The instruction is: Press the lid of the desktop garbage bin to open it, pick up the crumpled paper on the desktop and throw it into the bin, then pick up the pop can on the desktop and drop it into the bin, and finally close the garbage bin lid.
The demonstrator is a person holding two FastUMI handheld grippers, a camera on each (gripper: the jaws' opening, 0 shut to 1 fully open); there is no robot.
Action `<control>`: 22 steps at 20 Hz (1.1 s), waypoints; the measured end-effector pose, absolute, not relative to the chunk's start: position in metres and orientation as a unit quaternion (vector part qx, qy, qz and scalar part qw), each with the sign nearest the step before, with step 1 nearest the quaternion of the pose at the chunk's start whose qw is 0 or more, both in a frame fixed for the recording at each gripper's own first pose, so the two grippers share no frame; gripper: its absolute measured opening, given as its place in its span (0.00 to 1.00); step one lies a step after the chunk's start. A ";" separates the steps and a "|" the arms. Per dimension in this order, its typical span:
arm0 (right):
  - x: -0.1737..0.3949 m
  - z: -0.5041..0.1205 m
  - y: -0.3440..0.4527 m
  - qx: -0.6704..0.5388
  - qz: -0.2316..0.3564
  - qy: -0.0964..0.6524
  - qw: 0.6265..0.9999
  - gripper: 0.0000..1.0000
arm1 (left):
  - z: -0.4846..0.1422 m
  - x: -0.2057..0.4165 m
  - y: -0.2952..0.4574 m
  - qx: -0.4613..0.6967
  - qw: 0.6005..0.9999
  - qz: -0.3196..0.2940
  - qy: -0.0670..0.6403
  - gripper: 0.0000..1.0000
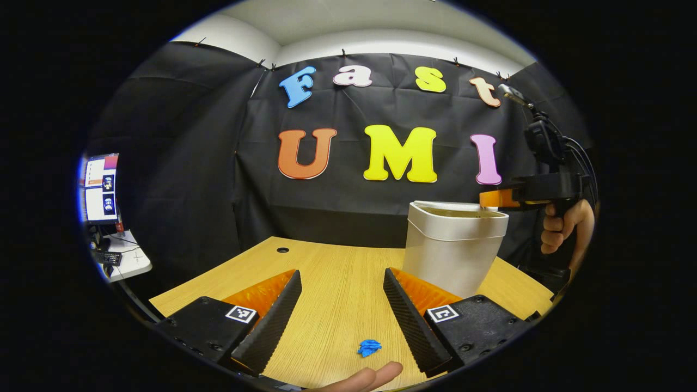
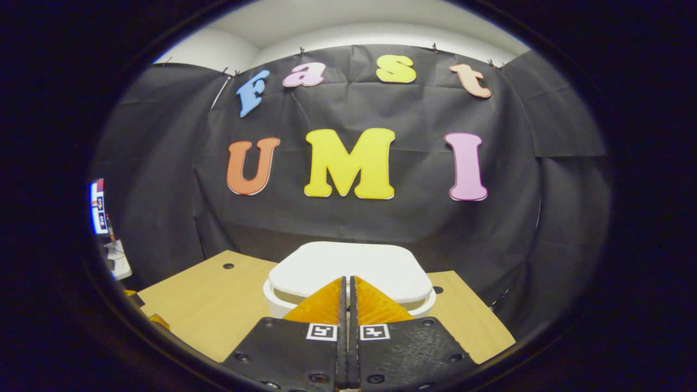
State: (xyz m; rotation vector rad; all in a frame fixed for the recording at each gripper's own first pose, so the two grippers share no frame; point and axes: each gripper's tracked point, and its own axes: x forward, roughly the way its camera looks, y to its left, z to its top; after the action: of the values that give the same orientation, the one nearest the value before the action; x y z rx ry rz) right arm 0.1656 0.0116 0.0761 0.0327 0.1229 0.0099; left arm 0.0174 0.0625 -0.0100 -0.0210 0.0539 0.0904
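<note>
Left gripper view is showing one white plastic desktop bin [image 1: 454,247] right of centre on the light wooden table [image 1: 337,283] and one blue crumpled paper [image 1: 370,347] at bottom centre, between the spread left gripper [image 1: 342,286]. Right gripper [image 2: 346,288], fingers pressed together, is hovering over the bin's white lid [image 2: 351,269]; a hand [image 1: 563,224] is gripping it at the right edge.

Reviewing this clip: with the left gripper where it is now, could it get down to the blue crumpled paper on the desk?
Probably yes. The left gripper is open, and the crumpled paper lies on bare desk just below the gap between its fingers. The bin stands farther off to the side, out of the way.
</note>
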 end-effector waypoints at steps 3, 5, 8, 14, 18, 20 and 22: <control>0.149 0.078 0.021 0.014 0.017 0.056 0.998 0.23 | -0.011 0.018 0.062 -0.010 0.999 0.042 0.029 0.98; 0.136 0.075 0.021 -0.004 0.016 0.053 0.998 0.46 | -0.008 0.017 0.064 -0.007 0.999 0.044 0.025 0.98; 0.114 0.064 0.023 0.005 0.023 0.049 0.999 0.87 | -0.012 0.022 0.063 -0.008 0.999 0.043 0.029 0.98; 0.068 0.045 0.021 -0.007 0.029 0.028 0.999 0.95 | -0.027 0.033 0.058 -0.005 0.998 0.047 0.050 0.98; 0.045 0.034 0.016 -0.023 0.037 0.006 0.999 0.95 | -0.036 0.045 0.044 -0.009 0.998 0.035 0.054 0.98; 0.035 0.028 0.006 -0.028 0.029 -0.001 0.999 0.97 | -0.055 0.050 0.033 -0.007 0.996 0.022 0.085 0.98; 0.025 0.023 -0.003 -0.030 0.026 -0.005 0.999 0.97 | -0.082 0.053 0.016 -0.013 0.992 -0.004 0.124 0.98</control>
State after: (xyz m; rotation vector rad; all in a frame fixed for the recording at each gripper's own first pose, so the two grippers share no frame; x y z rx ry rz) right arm 0.0249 -0.0029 0.0231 -0.0602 -0.0094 0.0515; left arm 0.0529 0.0155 -0.0816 -0.0251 0.2494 -0.0086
